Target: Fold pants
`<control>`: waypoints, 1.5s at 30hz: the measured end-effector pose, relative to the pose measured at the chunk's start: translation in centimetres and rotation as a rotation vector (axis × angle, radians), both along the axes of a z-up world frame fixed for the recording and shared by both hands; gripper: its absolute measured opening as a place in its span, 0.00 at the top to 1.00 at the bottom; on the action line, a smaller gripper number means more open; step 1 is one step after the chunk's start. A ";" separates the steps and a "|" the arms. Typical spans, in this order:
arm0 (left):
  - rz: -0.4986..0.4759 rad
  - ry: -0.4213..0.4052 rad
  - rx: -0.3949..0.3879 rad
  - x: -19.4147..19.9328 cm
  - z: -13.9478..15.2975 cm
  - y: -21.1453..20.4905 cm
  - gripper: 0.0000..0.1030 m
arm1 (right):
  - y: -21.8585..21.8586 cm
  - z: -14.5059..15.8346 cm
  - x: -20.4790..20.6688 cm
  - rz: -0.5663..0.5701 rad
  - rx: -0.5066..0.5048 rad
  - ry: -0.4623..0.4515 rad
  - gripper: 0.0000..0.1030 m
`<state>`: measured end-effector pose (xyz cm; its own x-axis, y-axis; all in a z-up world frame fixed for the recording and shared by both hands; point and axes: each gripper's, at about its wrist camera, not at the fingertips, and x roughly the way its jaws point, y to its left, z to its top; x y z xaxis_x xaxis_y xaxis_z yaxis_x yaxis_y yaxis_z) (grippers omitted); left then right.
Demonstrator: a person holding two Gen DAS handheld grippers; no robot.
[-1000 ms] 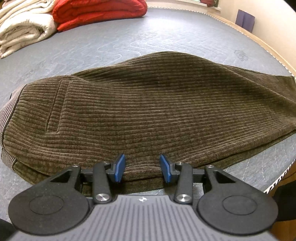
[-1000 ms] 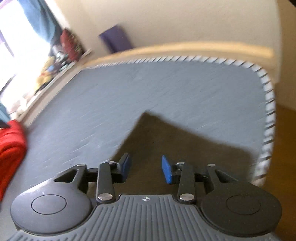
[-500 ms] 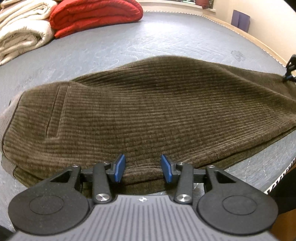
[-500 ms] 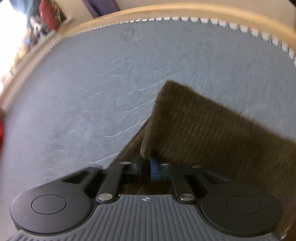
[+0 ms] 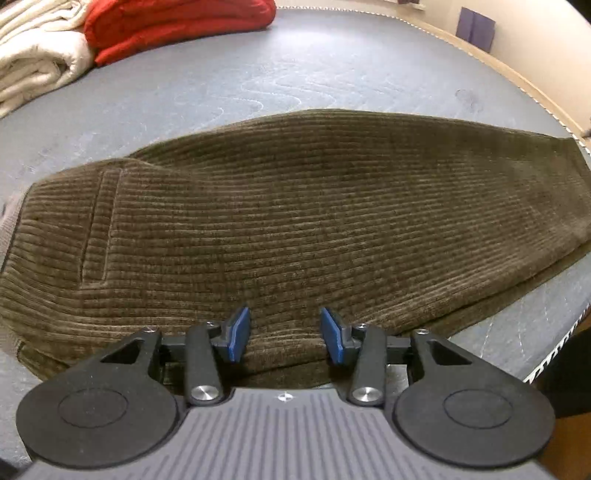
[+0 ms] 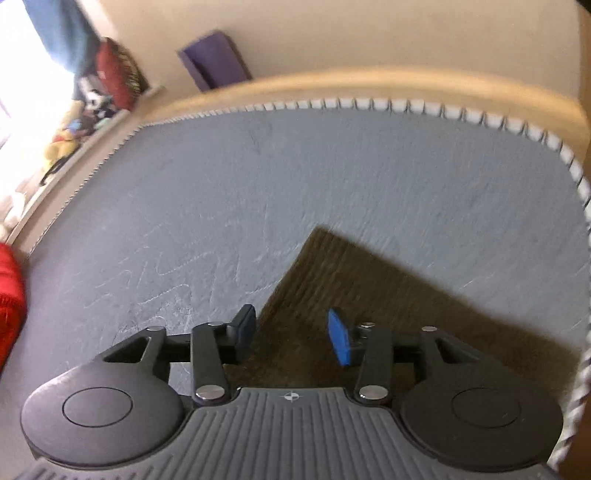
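A: Where are the pants [image 5: 295, 221] lying?

B: Flat across the grey quilted mattress [image 5: 258, 74], folded lengthwise so one leg sits on the other. They are brown corduroy. In the left wrist view the waist end is on the left, with a stitched pocket outline [image 5: 99, 229] showing, and the legs run off to the right, close to the mattress edge.

A: And the left gripper [image 5: 283, 334]?

B: It hangs over the near long edge of the pants, pointing steeply down. Its blue pads [image 5: 238, 334] stand apart, with corduroy showing in the gap between them, and neither pad presses on the cloth. It holds nothing.

A: The right gripper [image 6: 291, 334]?

B: It is at the hem end of the legs [image 6: 369, 302]. Its jaws are opening; the pads [image 6: 340, 338] are spread with cloth showing behind the gap, and nothing is pinched. The hem corner points away toward the bare mattress. This view is blurred, so I cannot tell whether the pads brush the fabric.

A: Anything else on the bed?

B: At the far side, in the left wrist view, a folded red blanket [image 5: 177, 26] lies just beside a folded cream blanket [image 5: 37, 62]. Both are well apart from the pants. A wooden bed frame [image 6: 369, 83] borders the mattress, and a purple item [image 6: 214, 59] leans at the wall beyond it
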<state>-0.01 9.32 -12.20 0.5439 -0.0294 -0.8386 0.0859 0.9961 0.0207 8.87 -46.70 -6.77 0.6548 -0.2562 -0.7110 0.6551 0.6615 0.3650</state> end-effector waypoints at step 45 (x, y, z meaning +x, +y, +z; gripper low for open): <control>-0.109 -0.014 -0.012 -1.6 -0.6 -3.6 0.47 | -4.4 -3.5 -11.3 -0.254 0.228 0.042 0.87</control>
<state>-1.57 5.74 -12.79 0.5487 -0.0989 -0.8302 0.1934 0.9811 0.0109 -2.46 -51.12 -10.27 0.5592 -0.2392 -0.7938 0.8063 0.3796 0.4536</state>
